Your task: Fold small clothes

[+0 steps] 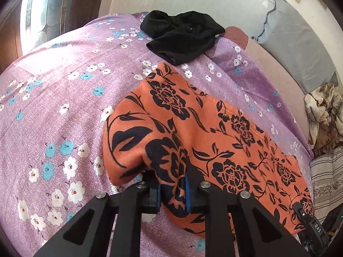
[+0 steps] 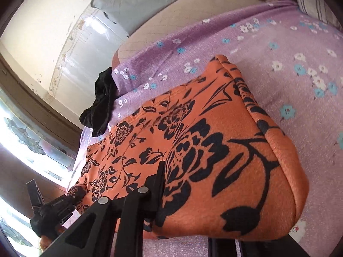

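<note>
An orange garment with a black flower print lies across the purple floral bedsheet. My left gripper is shut on its near edge, the cloth bunched between the blue pads. In the right wrist view the same garment drapes over my right gripper, which is shut on it. Only the right gripper's left finger shows; the other is hidden under the cloth. The right gripper's tip also shows at the garment's far corner. A crumpled black garment lies at the bed's far edge.
A grey pillow leans on the wall at the right. Below it are a crumpled brown-patterned blanket and a striped pillow. A window is at the left. The sheet spreads wide beyond the garment.
</note>
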### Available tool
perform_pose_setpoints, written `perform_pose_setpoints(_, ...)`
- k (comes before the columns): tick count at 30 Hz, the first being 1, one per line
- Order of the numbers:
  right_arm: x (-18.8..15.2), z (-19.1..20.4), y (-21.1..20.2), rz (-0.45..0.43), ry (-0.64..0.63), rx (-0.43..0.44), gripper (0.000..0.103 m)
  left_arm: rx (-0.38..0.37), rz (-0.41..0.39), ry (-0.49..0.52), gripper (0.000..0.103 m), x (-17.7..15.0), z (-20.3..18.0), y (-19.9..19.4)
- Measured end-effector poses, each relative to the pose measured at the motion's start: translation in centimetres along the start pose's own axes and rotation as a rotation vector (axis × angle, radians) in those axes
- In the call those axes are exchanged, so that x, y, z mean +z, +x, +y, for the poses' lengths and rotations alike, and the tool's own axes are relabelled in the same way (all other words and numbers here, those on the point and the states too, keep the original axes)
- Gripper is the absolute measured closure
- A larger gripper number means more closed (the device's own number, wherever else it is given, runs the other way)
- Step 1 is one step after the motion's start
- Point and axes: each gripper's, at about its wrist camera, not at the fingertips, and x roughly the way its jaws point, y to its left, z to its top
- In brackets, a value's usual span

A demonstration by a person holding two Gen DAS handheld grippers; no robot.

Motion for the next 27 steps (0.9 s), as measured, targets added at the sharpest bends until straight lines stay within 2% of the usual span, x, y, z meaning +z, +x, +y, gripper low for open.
perform_pose_setpoints(3, -0.2, 1.5, -1.5, -0.046, -0.065, -0.021, 0.087, -0.009, 0.001, 0.003, 0.087, -0.1, -0.4, -1.5)
perform_pose_setpoints(6, -1.2, 3.2, -3.3, -0.080, -0.136, -0.062, 0.087, -0.028, 0.019, 0.015, 0.087, -1.6, -0.9, -3.5)
perform_pose_setpoints(10, -2.9, 3.2, -5.5, -0.061, -0.111, -0.064, 0.087, -0.033, 0.042, 0.029, 0.087, -4.4, -0.6, -5.2)
perform_pose_setpoints(13, -3.7, 2.0, -5.3, 0.011, -0.072, -0.079, 0.086, 0.008, 0.091, 0.072, 0.083, -5.7, 0.0, -3.2)
perform_pose_setpoints(15, -4.1, 0.4, -3.7, 0.124, -0.015, -0.126, 0.082, 0.035, 0.131, 0.058, 0.072, -6.1, 0.5, -1.6)
perform_pose_setpoints(16, -4.5, -0.6, -2.9, 0.174, 0.039, -0.146, 0.077, 0.030, 0.138, 0.032, 0.069, -6.0, 0.6, -1.2)
perform_pose_setpoints(17, -4.9, -1.5, -2.6, 0.204, 0.098, -0.150, 0.072, 0.016, 0.139, 0.001, 0.061, -5.8, 0.6, -1.2)
perform_pose_setpoints(18, -5.1, -2.0, -2.8, 0.205, 0.145, -0.133, 0.070, -0.006, 0.141, -0.029, 0.056, -5.6, 0.6, -1.2)
perform_pose_setpoints(19, -5.3, -2.1, -3.3, 0.206, 0.168, -0.125, 0.061, -0.025, 0.143, -0.057, 0.049, -5.5, 0.5, -1.2)
perform_pose_setpoints(20, -5.4, -1.9, -3.8, 0.215, 0.177, -0.128, 0.045, -0.027, 0.141, -0.084, 0.048, -5.5, 0.5, -1.2)
perform_pose_setpoints(21, -5.7, -1.7, -4.6, 0.222, 0.188, -0.123, 0.040, -0.027, 0.137, -0.111, 0.050, -5.5, 0.6, -1.2)
perform_pose_setpoints(22, -6.0, -1.3, -5.5, 0.228, 0.199, -0.112, 0.039, -0.028, 0.134, -0.134, 0.050, -5.6, 0.7, -1.3)
perform_pose_setpoints(23, -6.3, -0.9, -6.3, 0.246, 0.193, -0.100, 0.039, -0.022, 0.128, -0.154, 0.059, -5.7, 0.7, -1.4)
perform_pose_setpoints(24, -6.6, -0.2, -6.9, 0.270, 0.172, -0.094, 0.039, 0.003, 0.114, -0.163, 0.078, -5.7, 0.7, -1.6)
perform_pose_setpoints(25, -6.8, 0.6, -7.7, 0.283, 0.143, -0.091, 0.040, 0.017, 0.100, -0.159, 0.079, -5.7, 0.8, -2.0)
perform_pose_setpoints(27, -7.1, 2.7, -8.7, 0.280, 0.062, -0.079, 0.049, 0.025, 0.087, -0.141, 0.081, -5.6, 0.4, -2.3)
